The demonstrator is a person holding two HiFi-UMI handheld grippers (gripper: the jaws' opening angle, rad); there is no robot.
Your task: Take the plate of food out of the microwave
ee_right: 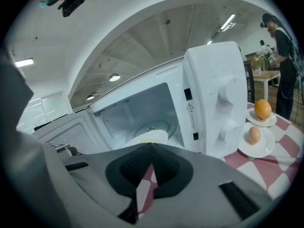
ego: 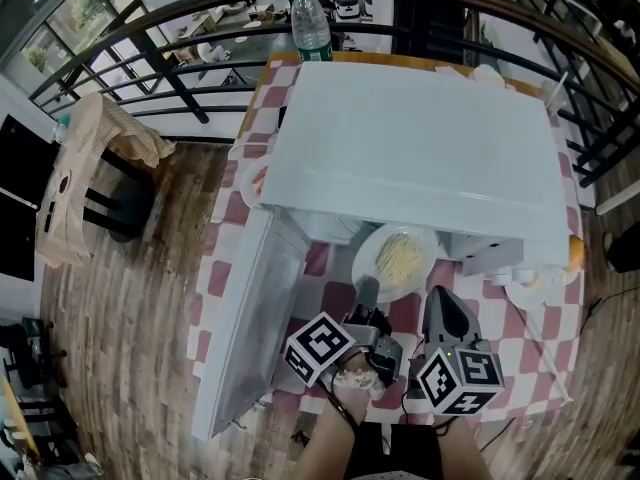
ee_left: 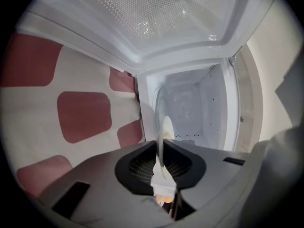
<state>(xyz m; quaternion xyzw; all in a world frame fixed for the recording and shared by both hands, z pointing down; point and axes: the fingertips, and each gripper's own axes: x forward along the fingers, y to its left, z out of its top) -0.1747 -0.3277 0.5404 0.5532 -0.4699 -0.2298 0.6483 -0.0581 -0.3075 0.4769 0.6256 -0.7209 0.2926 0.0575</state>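
A person draws a plate [ego: 397, 258] of pale noodles from a white microwave [ego: 420, 148], its door [ego: 245, 318] swung wide to the left over a red-checked table [ego: 530, 328]. The plate sits at the mouth of the oven, partly under the roof line and partly out over the cloth.

The left gripper [ee_left: 160, 144] has the job. Its jaws are clamped narrow on the plate's near-left rim, which runs as a thin edge straight between the pads in the left gripper view. That gripper is rolled onto its side, so one jaw lies over the rim and the other under it. It points forward into the cavity and a little downward.

The right gripper [ee_right: 151, 145] carries nothing. Its tips meet, with only checked cloth showing behind them. It points slightly down toward the oven mouth, and the plate lies just beyond and slightly left of its tips, near but apparently not touching.

The plate lies dead ahead of the left jaws, between the person and the cavity, so the way out looks like a straight draw back toward the body. Held by one edge alone, the plate may dip on its far side. The free right gripper is close enough to steady the near-right rim.
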